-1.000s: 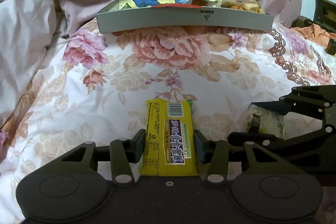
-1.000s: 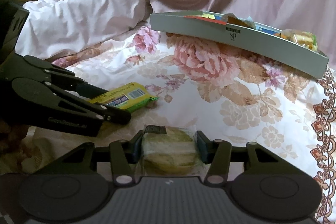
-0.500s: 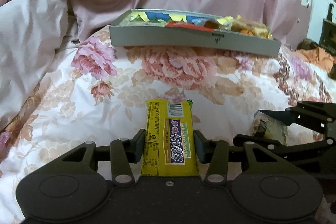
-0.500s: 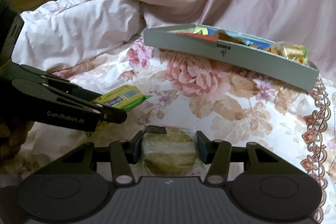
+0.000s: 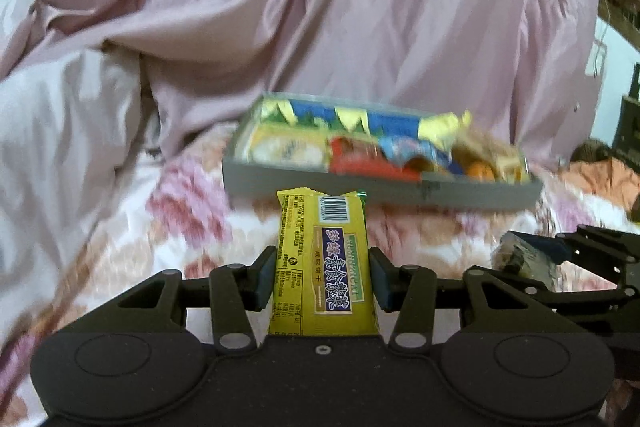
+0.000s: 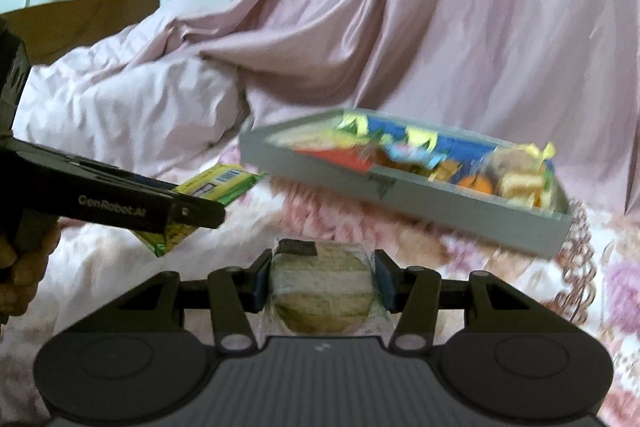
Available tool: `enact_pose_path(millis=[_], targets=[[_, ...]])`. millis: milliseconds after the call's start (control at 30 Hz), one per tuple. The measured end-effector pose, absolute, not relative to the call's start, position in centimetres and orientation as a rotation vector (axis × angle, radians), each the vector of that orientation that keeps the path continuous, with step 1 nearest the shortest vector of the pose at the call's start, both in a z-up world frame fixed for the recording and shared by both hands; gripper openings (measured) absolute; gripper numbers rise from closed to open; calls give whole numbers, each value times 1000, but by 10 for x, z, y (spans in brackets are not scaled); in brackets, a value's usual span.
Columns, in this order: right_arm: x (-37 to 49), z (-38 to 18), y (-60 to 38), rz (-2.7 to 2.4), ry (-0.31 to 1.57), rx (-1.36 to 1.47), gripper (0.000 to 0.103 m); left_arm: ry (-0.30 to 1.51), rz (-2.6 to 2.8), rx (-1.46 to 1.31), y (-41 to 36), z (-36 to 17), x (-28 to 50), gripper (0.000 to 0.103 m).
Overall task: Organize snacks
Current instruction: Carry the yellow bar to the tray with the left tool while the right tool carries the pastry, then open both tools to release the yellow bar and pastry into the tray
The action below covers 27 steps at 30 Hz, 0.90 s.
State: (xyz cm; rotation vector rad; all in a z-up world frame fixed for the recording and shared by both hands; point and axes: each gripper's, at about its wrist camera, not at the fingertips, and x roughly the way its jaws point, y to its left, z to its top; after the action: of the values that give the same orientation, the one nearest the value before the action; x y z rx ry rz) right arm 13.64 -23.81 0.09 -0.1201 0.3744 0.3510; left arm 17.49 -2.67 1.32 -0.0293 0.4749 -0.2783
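Observation:
My left gripper (image 5: 322,281) is shut on a yellow snack packet (image 5: 322,259) with a barcode and a purple label, held in the air above the bed. My right gripper (image 6: 322,279) is shut on a round cookie in clear wrap (image 6: 322,291), also lifted. Ahead lies a grey tray (image 5: 380,193) filled with several colourful snacks; it also shows in the right wrist view (image 6: 400,193). The left gripper and its yellow packet (image 6: 216,187) appear at the left of the right wrist view. The right gripper with its wrapped cookie (image 5: 524,259) shows at the right of the left wrist view.
The tray rests on a floral bedspread (image 5: 192,215). A rumpled pink quilt (image 5: 360,27) rises behind the tray and to the left. A wooden headboard (image 6: 80,15) stands at the far left. Orange cloth (image 5: 600,175) lies at the right.
Both grippers have risen off the bedspread with their snacks and moved toward the tray, whose inside now shows from higher up. The scene is motion-blurred.

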Motion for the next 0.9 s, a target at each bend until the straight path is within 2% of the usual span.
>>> enact_pose_path(millis=[500,900], targets=[[237,53,-263,291,296,-77,56,411,-273,-92,-53,68,278,50],[297,38,-279,251,361,-18,56,506,-264,-205,-72,51,338,50]])
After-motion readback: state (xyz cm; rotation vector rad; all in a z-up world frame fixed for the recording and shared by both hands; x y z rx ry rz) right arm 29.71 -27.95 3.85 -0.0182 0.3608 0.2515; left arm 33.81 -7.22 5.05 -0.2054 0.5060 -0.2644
